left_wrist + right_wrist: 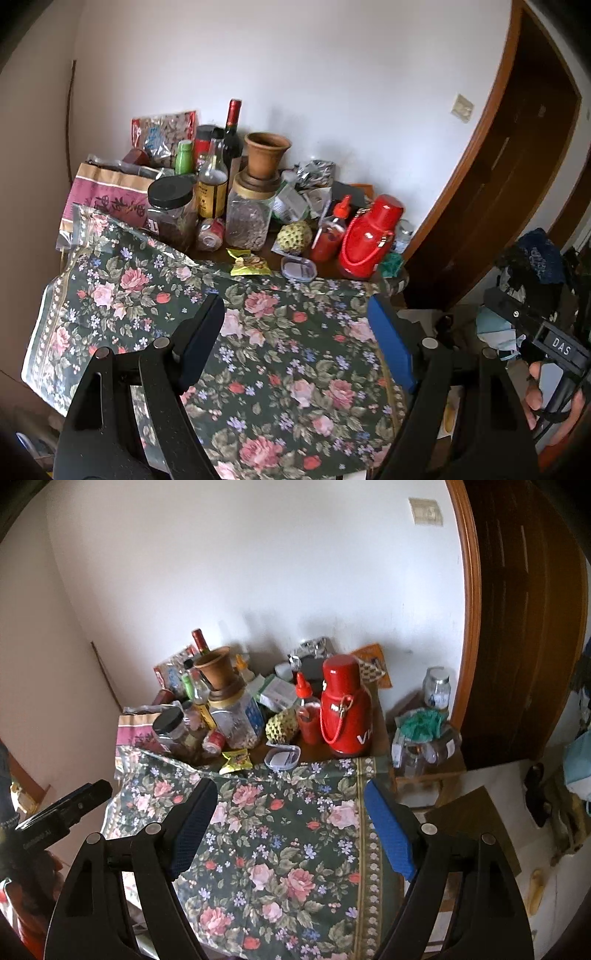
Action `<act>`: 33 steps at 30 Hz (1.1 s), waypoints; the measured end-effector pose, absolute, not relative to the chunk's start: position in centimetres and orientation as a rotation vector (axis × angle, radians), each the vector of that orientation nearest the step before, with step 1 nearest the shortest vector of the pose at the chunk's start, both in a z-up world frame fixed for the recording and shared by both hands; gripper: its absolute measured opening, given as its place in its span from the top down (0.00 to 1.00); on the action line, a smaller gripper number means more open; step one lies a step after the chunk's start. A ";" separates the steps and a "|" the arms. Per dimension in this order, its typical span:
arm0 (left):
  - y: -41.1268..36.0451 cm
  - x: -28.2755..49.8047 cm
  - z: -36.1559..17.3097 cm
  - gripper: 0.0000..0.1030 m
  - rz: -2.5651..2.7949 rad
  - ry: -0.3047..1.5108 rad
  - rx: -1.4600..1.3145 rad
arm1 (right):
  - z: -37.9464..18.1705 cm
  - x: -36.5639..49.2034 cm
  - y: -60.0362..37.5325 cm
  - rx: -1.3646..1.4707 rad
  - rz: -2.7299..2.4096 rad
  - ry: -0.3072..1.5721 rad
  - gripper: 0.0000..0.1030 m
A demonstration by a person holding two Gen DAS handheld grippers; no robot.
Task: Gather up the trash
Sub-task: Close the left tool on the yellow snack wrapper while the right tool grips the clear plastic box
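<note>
A crumpled yellow snack wrapper [248,263] lies on the wooden table just beyond the far edge of the floral cloth [280,350]; it also shows in the right wrist view [236,760]. A clear plastic lid-like container [298,268] lies to its right, seen too in the right wrist view [282,757]. My left gripper [295,328] is open and empty above the cloth, short of the wrapper. My right gripper [290,808] is open and empty too, over the cloth.
Jars, bottles [232,136], a clay pot [266,155], a red thermos [369,236], a red sauce bottle [328,236] and a green fruit [294,236] crowd the table's back against the wall. A low stand with jars [424,738] is on the right by a brown door [517,627].
</note>
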State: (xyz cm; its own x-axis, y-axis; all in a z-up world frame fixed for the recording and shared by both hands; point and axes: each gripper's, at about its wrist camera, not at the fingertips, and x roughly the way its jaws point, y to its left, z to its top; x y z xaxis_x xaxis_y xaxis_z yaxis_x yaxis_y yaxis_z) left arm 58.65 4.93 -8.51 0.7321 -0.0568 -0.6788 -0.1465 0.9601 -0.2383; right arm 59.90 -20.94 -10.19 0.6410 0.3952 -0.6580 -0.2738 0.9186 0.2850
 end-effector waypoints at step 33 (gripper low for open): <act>17.1 83.9 -32.6 0.48 -0.104 1.121 -0.546 | -31.8 81.8 -9.1 0.234 0.177 1.168 0.59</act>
